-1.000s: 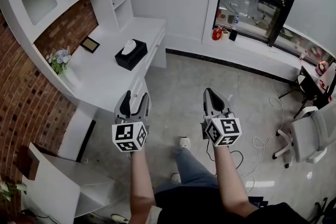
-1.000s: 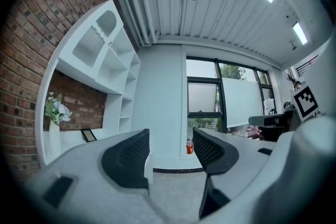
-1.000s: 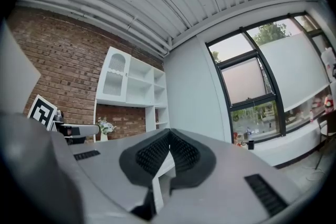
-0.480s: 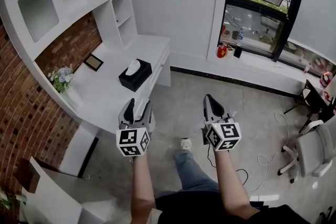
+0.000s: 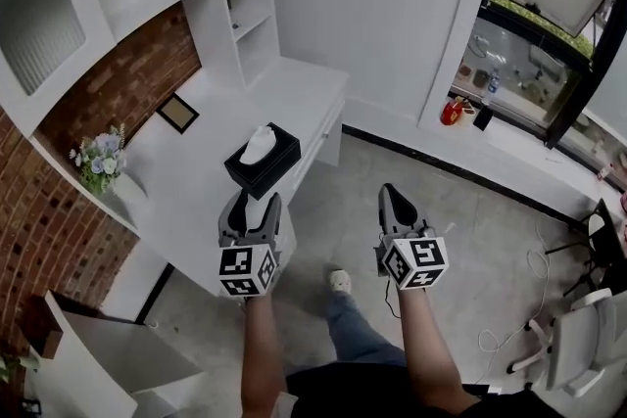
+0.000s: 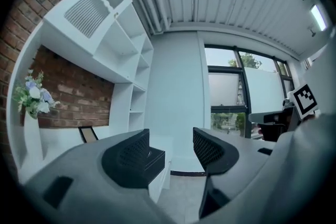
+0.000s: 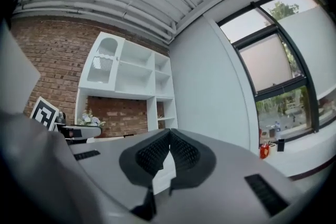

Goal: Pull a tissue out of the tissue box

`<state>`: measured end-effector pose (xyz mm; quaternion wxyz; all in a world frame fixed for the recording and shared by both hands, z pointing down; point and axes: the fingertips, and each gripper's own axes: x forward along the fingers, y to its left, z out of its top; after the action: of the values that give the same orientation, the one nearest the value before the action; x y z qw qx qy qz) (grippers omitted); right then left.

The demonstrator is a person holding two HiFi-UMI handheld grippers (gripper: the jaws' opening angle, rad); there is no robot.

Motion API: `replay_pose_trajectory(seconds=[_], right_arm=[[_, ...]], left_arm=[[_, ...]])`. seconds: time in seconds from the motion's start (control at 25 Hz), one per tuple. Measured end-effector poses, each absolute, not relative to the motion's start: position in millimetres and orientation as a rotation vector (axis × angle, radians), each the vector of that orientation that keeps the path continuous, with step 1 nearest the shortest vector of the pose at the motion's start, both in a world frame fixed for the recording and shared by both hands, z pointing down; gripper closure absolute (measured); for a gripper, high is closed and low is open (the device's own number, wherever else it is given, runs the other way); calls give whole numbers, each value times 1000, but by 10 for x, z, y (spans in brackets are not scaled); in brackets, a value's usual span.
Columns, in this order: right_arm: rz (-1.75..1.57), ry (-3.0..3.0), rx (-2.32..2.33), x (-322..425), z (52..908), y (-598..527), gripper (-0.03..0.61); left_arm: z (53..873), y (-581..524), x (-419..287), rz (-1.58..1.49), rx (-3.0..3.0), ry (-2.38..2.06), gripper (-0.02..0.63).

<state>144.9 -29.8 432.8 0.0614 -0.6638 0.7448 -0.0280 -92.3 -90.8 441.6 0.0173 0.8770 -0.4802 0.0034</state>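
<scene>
Grey left tongs (image 5: 253, 201) and right tongs (image 5: 391, 192) bear black-and-white marker cubes (image 5: 247, 269); blue jeans (image 5: 359, 330) worn.

Black tissue box (image 5: 266, 167), upright on white desk (image 5: 196, 162), 9 o'clock from head-view centre; white tissue (image 5: 259, 144) protruding on top.

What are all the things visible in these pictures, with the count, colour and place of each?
tissue box: one, black, on the desk near its front edge
tissue: one, white, sticking up out of the tissue box
desk: one, white, along the brick wall
flowers: one bunch, pale blue and white, left end of the desk
picture frame: one, dark-edged, back of the desk
shelves: one unit, white, above the desk
chair: one, white, floor at lower right
left gripper: one, grey, jaws apart, empty
right gripper: one, grey, jaws together, empty
</scene>
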Motion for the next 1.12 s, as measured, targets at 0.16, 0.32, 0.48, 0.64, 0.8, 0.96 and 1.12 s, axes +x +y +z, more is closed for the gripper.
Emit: replay_pose_trajectory(seconds=[0.16,0.32,0.48,0.64,0.8,0.96,1.12], right_arm=[[-169,2356,-1915,1495,4471,-1260,580],[-215,2441,-1825,1433,4544,-2118,580],[-245,2517,-1733,1335,4568,-2847,580],[-278,2588,-1652,1187,4645,-3371,580],[-293,2642,-1583,1045,4698,-3669,580],[-317,2659,-1546,949,4717,-3808,580],[-336,2685,-1521,857,4728,-3893,580]], left_arm=[[4577,-1627,-861,64,2644,-1565,382],[4703,-2258,-898,112,2570,-1644,382],[4827,-2780,-963,145,2494,-1708,382],[4914,-3133,-1033,166,2447,-1763,382],[4959,-3279,-1092,155,2422,-1799,382],[4969,-3332,-1149,168,2403,-1819,382],[5023,-3354,-1174,209,2390,-1808,382]])
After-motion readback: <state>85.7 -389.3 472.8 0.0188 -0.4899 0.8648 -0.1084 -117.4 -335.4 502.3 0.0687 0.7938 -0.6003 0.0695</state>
